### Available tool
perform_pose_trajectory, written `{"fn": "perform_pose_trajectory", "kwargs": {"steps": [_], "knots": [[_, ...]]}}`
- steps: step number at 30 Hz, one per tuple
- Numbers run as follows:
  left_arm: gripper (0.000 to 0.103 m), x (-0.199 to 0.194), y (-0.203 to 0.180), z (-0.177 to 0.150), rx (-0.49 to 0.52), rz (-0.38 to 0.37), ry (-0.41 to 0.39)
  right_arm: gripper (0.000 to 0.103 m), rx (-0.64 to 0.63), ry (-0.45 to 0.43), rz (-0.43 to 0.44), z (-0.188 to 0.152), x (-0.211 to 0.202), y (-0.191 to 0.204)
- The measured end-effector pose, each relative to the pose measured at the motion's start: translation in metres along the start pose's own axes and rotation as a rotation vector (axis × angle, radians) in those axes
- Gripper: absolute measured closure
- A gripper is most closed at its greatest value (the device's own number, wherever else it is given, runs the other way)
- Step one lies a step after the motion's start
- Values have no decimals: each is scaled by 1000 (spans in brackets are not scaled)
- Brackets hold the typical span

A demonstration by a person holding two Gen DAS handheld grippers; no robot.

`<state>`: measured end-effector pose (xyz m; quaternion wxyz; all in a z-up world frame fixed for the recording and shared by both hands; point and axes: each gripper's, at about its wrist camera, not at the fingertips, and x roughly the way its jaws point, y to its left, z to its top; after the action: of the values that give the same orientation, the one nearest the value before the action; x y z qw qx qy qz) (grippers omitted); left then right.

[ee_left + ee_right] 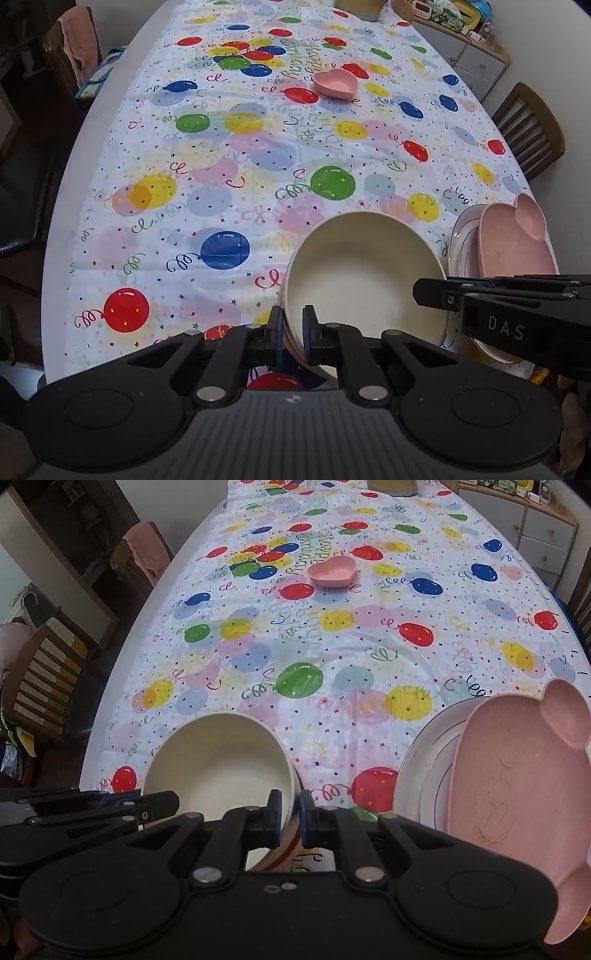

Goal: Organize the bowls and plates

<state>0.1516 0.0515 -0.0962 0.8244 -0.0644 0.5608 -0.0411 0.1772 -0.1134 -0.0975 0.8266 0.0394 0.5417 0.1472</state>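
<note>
Both grippers pinching the cream bowl's rim at the near edge of the table.

The left gripper point(293, 328) and right gripper point(289, 818) are each clenching opposite rim walls of the bowl point(364, 273); thin-rim grips are risking a tilt or slip, perhaps knocking the pink plate point(517, 794) just beside it. The bowl is looking matte, empty, seemingly stacked on another.
</note>
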Motion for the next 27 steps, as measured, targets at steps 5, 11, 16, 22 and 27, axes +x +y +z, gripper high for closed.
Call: {"fn": "perform_pose_trajectory", "kwargs": {"steps": [5,11,16,22,27], "knots": [[93,3,1,-1,-1,-2,5,95,9,7,0,1,2,-2],[93,2,3,0,-1,-6,7,92,15,14,11,2,2,-2],[93,-2,6,1,3,-11,-3,84,6,2,15,3,-3,0],[93,-14,8,2,9,-13,-26,81,-2,-6,19,5,-10,1],[93,-29,10,7,12,-21,-66,76,-18,-28,24,8,-21,6]]}}
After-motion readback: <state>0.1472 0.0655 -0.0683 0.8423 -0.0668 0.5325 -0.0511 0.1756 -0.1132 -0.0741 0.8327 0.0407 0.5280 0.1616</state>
